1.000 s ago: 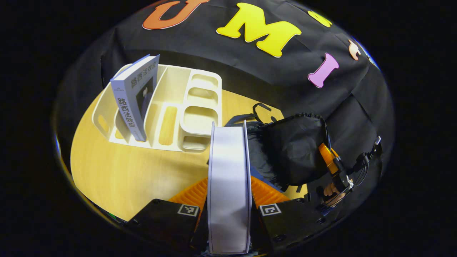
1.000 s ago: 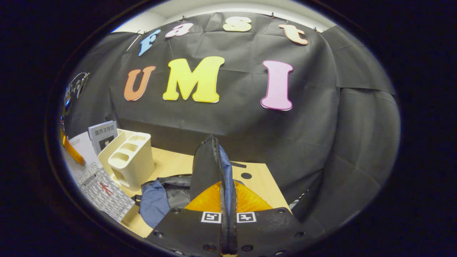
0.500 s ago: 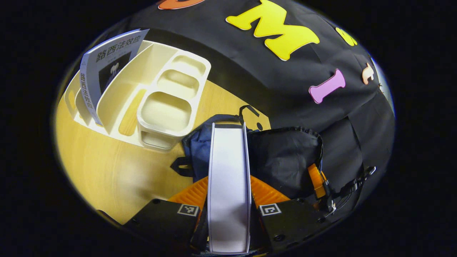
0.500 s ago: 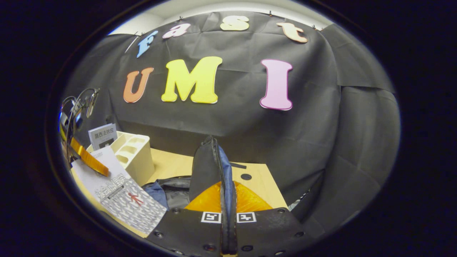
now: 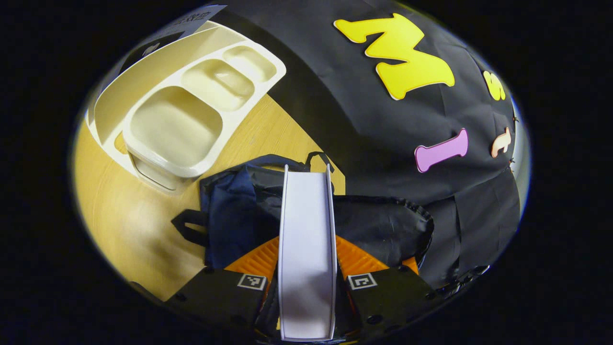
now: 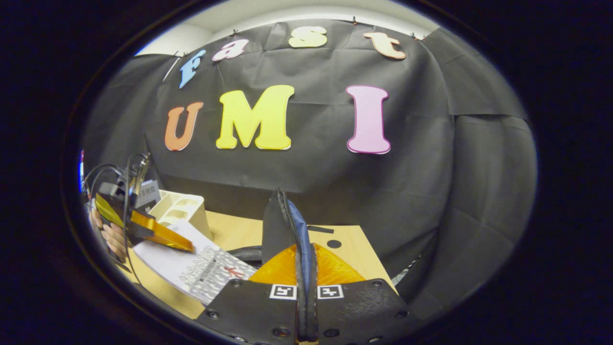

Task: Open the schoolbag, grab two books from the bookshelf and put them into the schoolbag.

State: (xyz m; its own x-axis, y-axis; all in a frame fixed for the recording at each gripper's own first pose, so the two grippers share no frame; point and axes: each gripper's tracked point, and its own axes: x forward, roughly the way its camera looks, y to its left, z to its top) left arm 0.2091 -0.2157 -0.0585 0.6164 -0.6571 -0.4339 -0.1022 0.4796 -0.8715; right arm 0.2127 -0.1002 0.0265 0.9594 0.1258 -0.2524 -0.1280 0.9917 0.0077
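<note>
Left tool (image 5: 306, 258) clamped on the white paperback book (image 5: 306, 225), right tool (image 6: 306, 282) pinching the dark fabric schoolbag's zipper edge (image 6: 287, 225), so slide it in spine-first, I'd say.

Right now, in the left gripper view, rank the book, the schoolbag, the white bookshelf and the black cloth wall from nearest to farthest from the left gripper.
1. The book: clamped between the left gripper fingers, centre.
2. The schoolbag: just beyond, under the book's far end.
3. The white bookshelf: farther, upper left on the table.
4. The black cloth wall: behind everything.
</note>
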